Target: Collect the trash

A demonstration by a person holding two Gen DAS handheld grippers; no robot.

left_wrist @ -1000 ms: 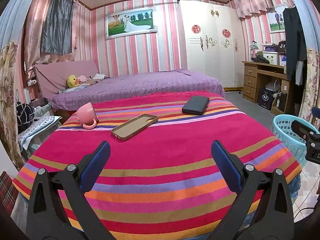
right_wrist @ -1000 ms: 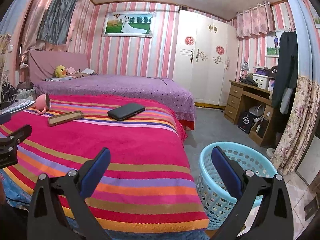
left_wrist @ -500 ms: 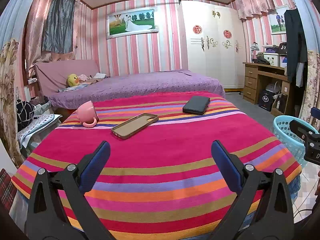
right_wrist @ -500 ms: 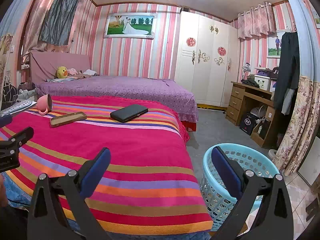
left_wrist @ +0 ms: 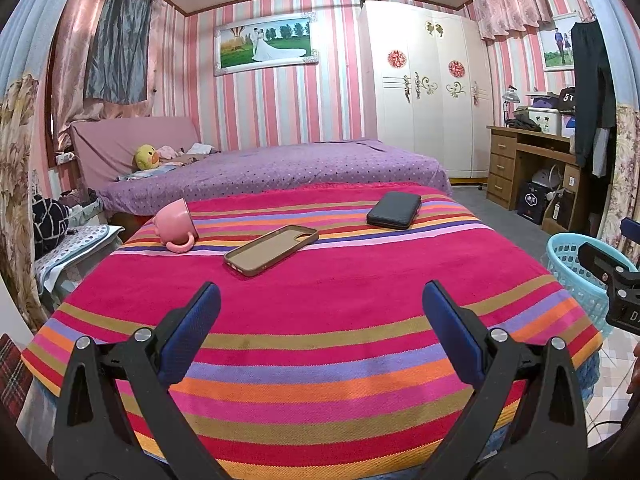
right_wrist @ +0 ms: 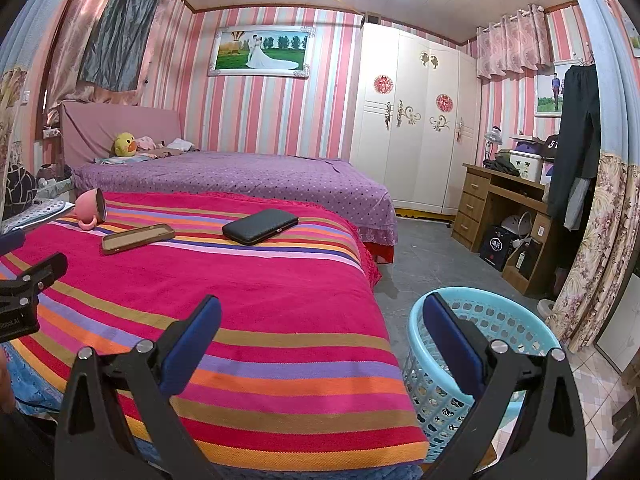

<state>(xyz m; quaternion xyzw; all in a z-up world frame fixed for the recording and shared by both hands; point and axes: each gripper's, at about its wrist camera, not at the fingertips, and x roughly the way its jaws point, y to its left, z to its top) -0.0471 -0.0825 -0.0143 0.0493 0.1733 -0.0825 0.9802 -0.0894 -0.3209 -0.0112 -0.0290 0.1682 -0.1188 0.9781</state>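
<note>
- Left wrist view: left gripper point(left_wrist: 320, 312) held above the near part of a striped bedspread point(left_wrist: 320, 360), jaws spread wide, nothing between the blue pads point(left_wrist: 192, 332).
- Farther along the spread, lying in a loose row: pink mug point(left_wrist: 174, 224) tipped on its side at the left, brown phone case point(left_wrist: 272, 249) face-up in the middle, black wallet point(left_wrist: 394, 210) at the right, all apart from one another.
- Off the bed's right edge, on the floor: light-blue plastic laundry basket point(left_wrist: 576, 272), partly hidden behind the other gripper's black frame.
- Right wrist view: right gripper point(right_wrist: 320, 320) hovering over the bed's near right corner, jaws likewise wide apart and empty; right pad overlapping the basket point(right_wrist: 492, 320) rim in the picture.
- Basket standing just beside the bed; contents too hard to make out through the mesh.
- Beyond: purple dotted bed point(right_wrist: 240, 176) with a yellow duck plush point(right_wrist: 124, 144) near its head, white wardrobe point(right_wrist: 412, 128), wooden desk point(right_wrist: 500, 208).
</note>
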